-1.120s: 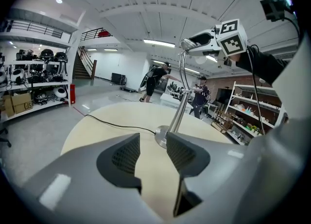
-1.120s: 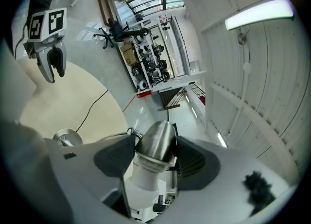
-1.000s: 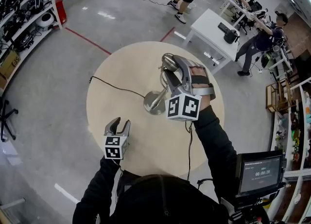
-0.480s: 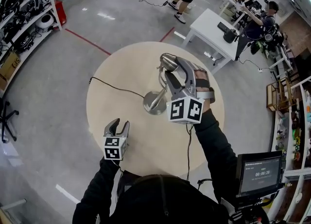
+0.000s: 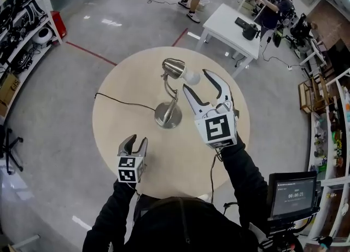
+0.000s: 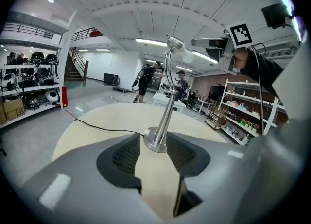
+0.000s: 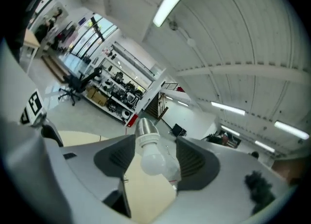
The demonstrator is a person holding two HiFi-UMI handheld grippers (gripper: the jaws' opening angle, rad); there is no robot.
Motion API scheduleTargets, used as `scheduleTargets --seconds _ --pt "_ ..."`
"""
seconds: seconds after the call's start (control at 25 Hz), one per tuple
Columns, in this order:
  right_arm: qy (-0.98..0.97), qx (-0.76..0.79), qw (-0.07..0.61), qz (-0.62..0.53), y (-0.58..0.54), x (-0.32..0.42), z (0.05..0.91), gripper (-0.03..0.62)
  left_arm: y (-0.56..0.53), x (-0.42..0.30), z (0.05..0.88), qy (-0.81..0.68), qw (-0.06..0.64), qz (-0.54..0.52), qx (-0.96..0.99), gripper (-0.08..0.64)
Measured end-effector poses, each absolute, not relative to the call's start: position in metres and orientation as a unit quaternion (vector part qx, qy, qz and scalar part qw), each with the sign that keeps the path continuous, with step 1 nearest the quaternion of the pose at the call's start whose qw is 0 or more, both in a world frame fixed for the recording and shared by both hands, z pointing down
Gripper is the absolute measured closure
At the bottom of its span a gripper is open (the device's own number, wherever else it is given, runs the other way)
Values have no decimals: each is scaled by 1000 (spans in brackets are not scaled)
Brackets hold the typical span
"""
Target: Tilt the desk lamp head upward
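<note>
A brushed-metal desk lamp stands mid-table on a round base (image 5: 168, 115) (image 6: 156, 140). Its head (image 5: 174, 68) (image 6: 174, 43) is tipped up, so the white bulb (image 5: 191, 76) (image 7: 153, 162) faces my right gripper (image 5: 198, 81) (image 7: 154, 140). That gripper is open at head height. The bulb sits between its jaws, and I see no pad pressing on it. My left gripper (image 5: 133, 146) (image 6: 154, 167) is open and empty near the table's front edge, short of the base.
The round wooden table (image 5: 126, 81) carries the lamp's black cord (image 5: 123, 100) off to the left. Beyond it are a white table (image 5: 227, 27) with people nearby, shelves (image 5: 22, 21) at the left and a monitor (image 5: 295, 196) at the lower right.
The right gripper has rolled and drawn back off the lamp head. The head, covered before, now shows tipped up with its bulb exposed. The left gripper stayed put.
</note>
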State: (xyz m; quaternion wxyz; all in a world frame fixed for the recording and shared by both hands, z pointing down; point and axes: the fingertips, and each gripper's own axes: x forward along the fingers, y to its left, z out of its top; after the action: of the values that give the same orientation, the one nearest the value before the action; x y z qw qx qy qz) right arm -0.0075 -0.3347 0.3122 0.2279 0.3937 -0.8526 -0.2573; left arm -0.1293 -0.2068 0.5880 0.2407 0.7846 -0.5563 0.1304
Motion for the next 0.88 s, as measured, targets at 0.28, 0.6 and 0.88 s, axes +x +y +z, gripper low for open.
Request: scheduleTargets --seconds 0.28,0.6,0.88 --pt "-888 432 139 -72 -321 53 346 387 -202 -106 579 -544 220 129 800 388" --pt "-891 443 89 44 -287 90 387 539 -199 -96 544 -528 207 113 816 390" --pt "-895 422 52 136 -258 119 427 588 -201 -52 507 -508 200 77 835 399"
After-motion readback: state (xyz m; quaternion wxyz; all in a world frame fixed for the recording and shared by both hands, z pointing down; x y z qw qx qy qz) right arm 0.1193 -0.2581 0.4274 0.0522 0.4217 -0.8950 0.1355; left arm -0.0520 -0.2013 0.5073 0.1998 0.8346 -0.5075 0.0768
